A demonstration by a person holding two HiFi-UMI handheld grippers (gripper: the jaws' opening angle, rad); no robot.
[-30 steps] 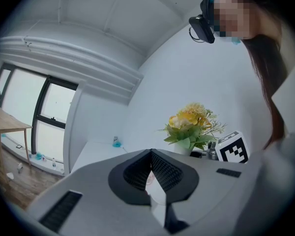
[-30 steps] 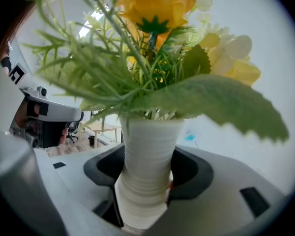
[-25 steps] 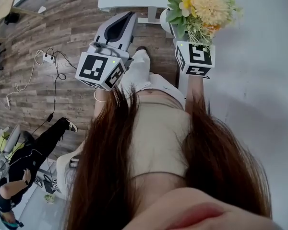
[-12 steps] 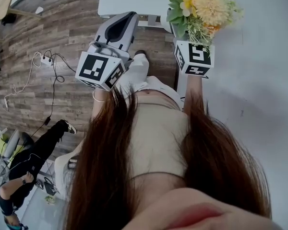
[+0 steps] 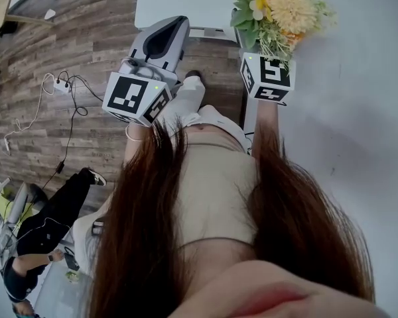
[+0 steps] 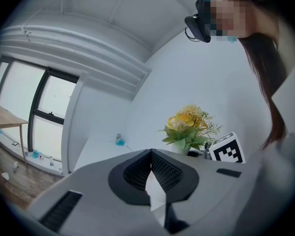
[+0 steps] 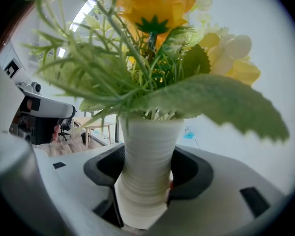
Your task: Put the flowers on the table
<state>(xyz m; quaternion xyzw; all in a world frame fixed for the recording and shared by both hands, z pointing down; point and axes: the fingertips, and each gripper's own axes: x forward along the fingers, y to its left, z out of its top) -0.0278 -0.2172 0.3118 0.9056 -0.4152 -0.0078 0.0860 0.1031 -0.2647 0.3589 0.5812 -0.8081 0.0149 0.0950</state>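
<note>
The flowers, in their white ribbed vase, are gripped round the vase's body by the right claw and held upright at 1 o'clock in the head view, at the edge of the white desk, presumably so that they can be set down without tipping. The left claw is clenched on nothing at 11 o'clock, over the wooden floor, apparently so that it is out of the way.

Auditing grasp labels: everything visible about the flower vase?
The white ribbed vase, ceramic-looking, stands upright in the right gripper, jaws shut on its lower body. It holds yellow and orange flowers with green leaves and thin sprigs. The head view places it at the edge of the white table; whether it touches the table is hidden.
</note>
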